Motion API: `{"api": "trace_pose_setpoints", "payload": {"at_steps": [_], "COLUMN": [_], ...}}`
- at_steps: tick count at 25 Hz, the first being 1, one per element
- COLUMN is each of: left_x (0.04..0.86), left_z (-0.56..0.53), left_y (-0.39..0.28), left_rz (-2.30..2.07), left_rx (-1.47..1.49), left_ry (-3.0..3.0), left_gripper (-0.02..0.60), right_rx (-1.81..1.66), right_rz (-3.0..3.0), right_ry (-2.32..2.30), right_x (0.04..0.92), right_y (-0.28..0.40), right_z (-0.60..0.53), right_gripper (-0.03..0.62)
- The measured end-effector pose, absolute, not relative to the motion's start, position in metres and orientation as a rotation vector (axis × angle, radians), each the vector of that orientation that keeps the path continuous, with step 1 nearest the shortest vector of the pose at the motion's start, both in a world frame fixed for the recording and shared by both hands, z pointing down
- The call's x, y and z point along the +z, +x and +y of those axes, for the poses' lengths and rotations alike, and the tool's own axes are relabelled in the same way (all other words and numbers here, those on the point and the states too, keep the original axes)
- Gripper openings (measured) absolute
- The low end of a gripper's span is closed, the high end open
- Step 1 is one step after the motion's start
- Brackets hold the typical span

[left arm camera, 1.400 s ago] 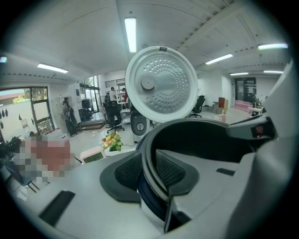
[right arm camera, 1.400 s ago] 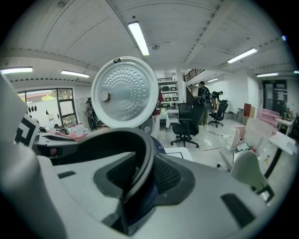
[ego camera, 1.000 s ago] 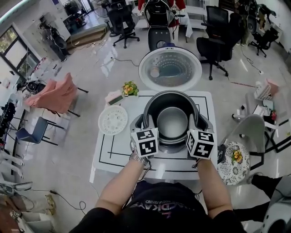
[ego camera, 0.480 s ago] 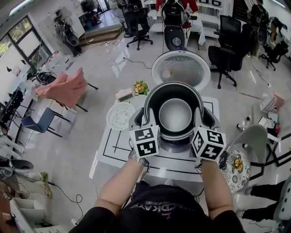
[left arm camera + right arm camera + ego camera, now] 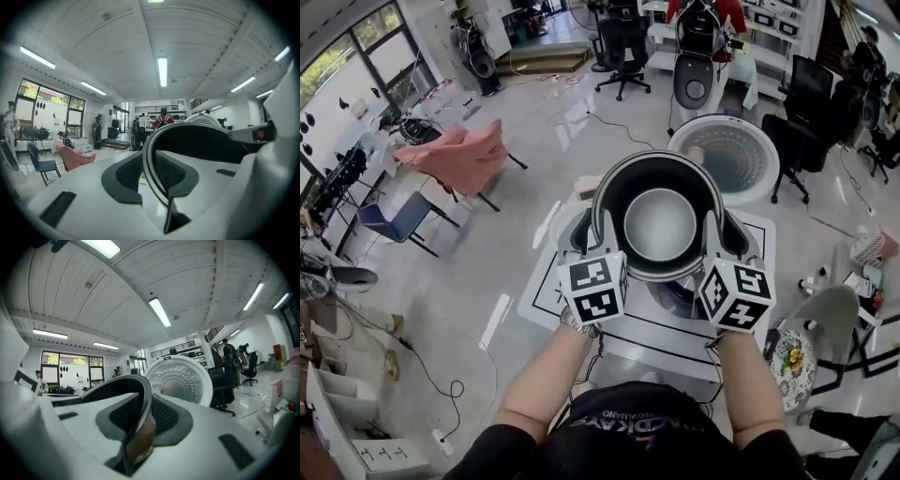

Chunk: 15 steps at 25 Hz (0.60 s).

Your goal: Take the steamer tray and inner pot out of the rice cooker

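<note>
Head view: inner pot (image 5: 661,225) sits higher than a second ago, lifted above the rice cooker (image 5: 673,292) at frame centre. Left gripper (image 5: 603,232) and right gripper (image 5: 712,232) jaws clamp opposite rim sides, the right jaws having just been closing. Extraction looks nearly done.

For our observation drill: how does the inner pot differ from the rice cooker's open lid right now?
The inner pot is smooth grey inside with a dark rim; the lid is pale with a dimpled inner face. The pot opens upward, nearer the person; the lid stands open behind it. Both are round.
</note>
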State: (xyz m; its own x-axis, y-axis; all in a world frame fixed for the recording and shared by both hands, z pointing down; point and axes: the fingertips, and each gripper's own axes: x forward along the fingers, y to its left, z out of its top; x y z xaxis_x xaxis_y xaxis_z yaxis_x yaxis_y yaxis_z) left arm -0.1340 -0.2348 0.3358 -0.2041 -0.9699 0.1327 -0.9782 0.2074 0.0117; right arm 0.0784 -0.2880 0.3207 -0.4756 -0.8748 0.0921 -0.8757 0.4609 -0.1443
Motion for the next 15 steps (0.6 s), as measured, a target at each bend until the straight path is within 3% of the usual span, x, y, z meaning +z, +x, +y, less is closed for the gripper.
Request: {"api": "trace_pose_setpoints", "payload": {"at_steps": [9,15], "left_x": [0.358,0.396], "left_z": [-0.170,-0.133], "left_y": [-0.263,-0.314], "left_rz": [-2.434,-2.421], "left_rx": [0.138,0.213], "left_ry": [1.709,1.627], "left_gripper": [0.087,0.089], "right_rx": [0.319,0.401], "right_rz": [-2.754,-2.721], "right_ry": [1.382,1.298], "right_x": [0.340,0.383], "right_y": [-0.061,-0.116], "right_z": [-0.252,-0.227], "right_gripper": [0.084,0.084]}}
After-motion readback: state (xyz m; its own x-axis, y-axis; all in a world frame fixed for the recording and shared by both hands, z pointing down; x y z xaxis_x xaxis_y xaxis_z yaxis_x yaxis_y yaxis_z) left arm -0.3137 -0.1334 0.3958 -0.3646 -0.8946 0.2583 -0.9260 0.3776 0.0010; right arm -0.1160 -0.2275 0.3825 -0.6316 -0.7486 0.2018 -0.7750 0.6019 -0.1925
